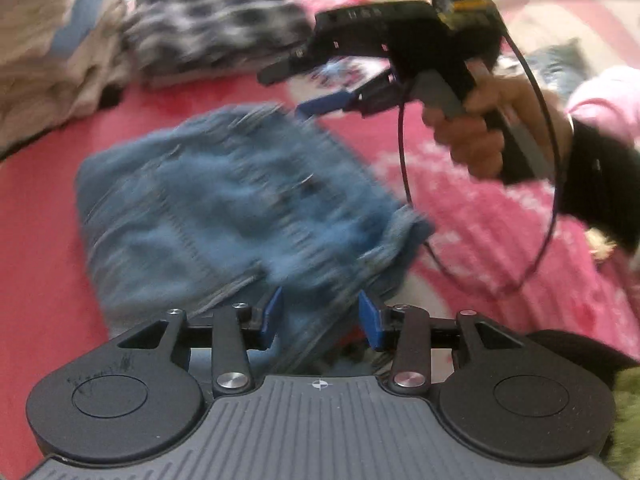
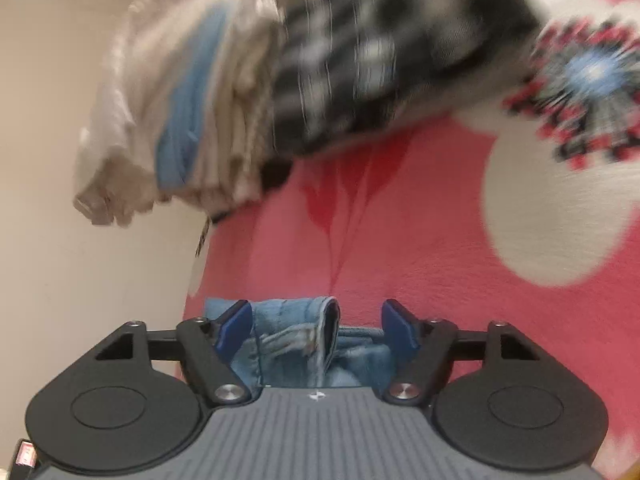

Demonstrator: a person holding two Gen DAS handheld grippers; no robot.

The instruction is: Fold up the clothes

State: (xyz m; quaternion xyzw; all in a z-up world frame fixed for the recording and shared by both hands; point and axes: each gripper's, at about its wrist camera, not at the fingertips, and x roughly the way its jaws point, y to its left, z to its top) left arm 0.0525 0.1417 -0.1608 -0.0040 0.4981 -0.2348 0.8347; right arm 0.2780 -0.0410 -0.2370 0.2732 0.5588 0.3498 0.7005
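One folded pair of jeans (image 1: 240,208) lay on the pink bedspread (image 1: 460,208), with two stacks beyond: a cream pile (image 1: 48,60) far left and a checked pile (image 1: 208,28) beside it. Both tools were released: the left gripper (image 1: 320,318) and right gripper (image 1: 316,88) gaped over the denim. Only the left view showed the person's hand (image 1: 472,128). Motion blur smeared both stacks.
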